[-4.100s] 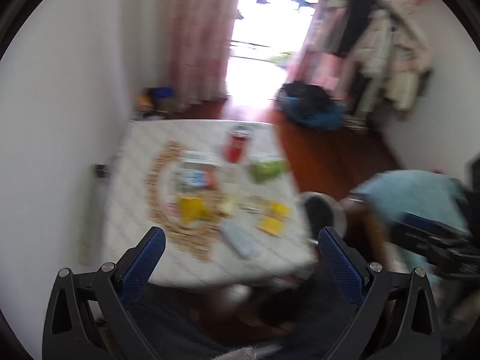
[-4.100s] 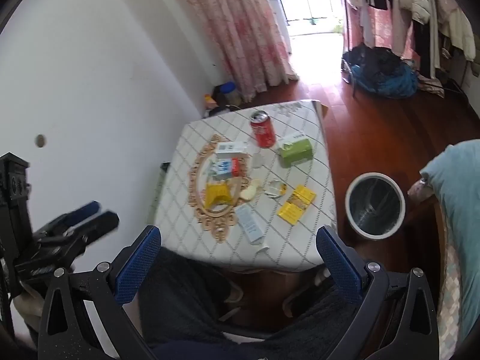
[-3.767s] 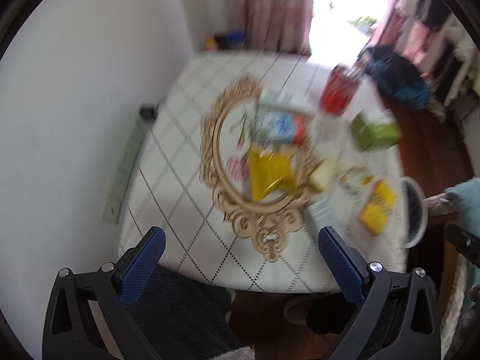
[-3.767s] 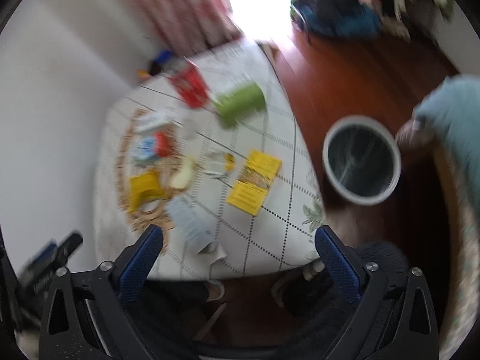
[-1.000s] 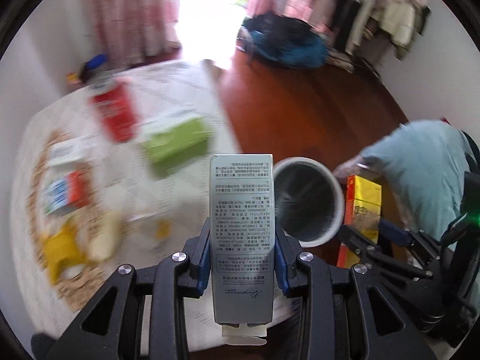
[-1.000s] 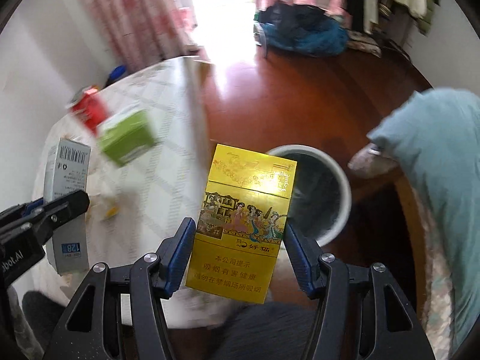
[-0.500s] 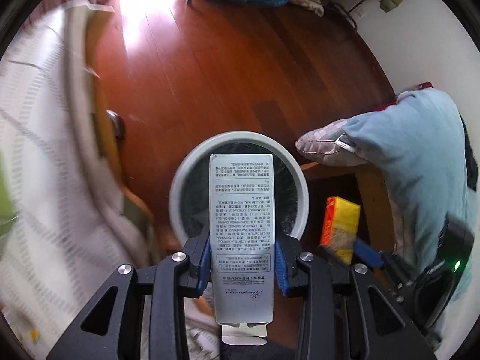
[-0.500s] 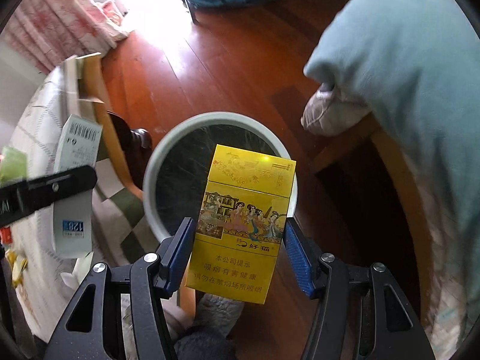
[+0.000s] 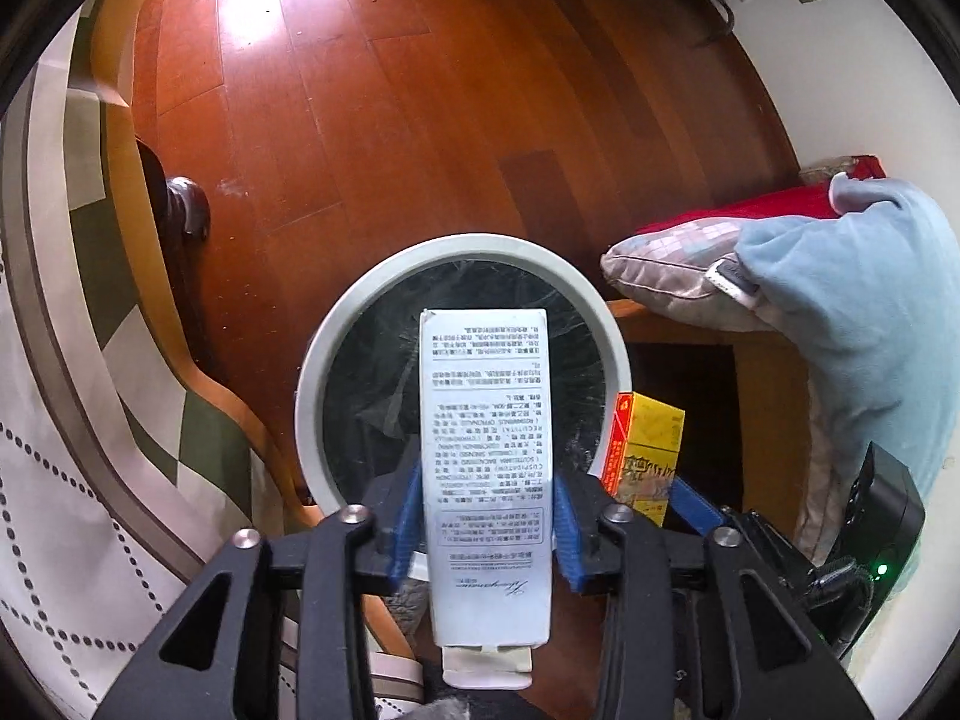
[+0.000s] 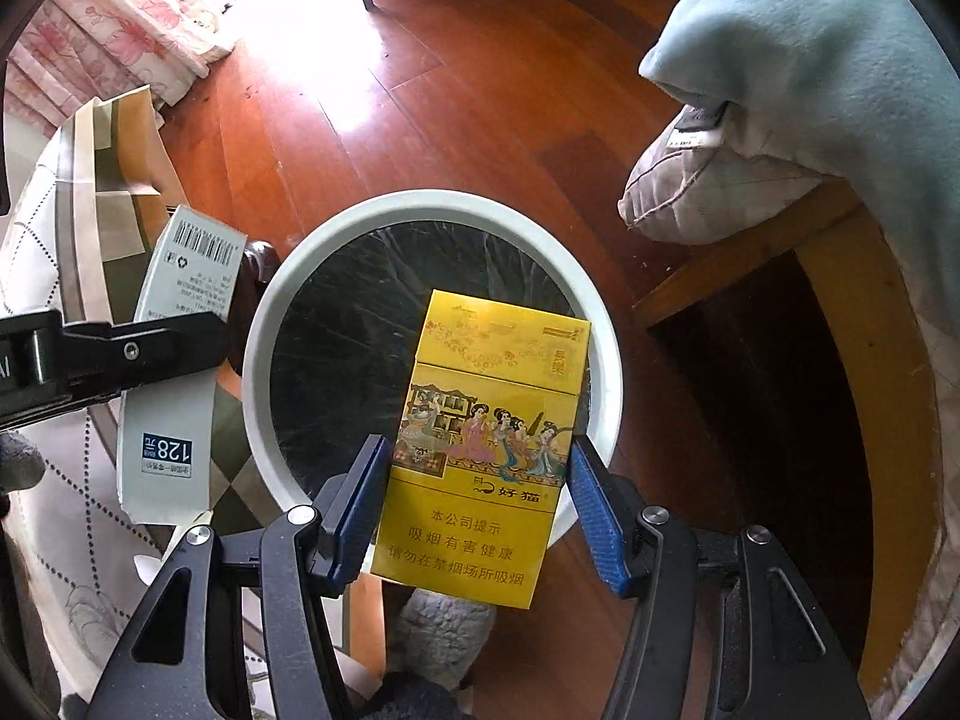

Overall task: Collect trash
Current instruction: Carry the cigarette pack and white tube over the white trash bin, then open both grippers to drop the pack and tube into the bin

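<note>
Drop-off step. Both grippers hang above the bin (image 9: 312, 372), a white-rimmed round can with a dark liner, standing on the wood floor (image 9: 390, 90) at frame centre in both views.

Left gripper (image 9: 485, 516): fingers pinch a tall grey-white carton (image 9: 485, 450) by its long sides, lower centre of the left view. Its upper half overlaps the bin mouth. In the right view the same carton sits at the left edge, over the rim's outer side and the tablecloth (image 10: 54, 540), so whether it is truly above the opening cannot be told.

Right gripper (image 10: 477, 504): blue pads (image 10: 360, 504) close on a yellow cigarette pack (image 10: 480, 450), lower centre of frame. Its top overlaps the liner, its lower half the near rim.

Bin looks empty as far as the liner shows.

Judgement: the next move calls for centring each item over the opening, then spreading the fingers to release. The carton likely needs the bigger shift. Long carton may catch the rim if dropped crooked.

Blue blanket (image 10: 810, 60) and cushion (image 10: 690, 198) lie at right, apart from the bin.
</note>
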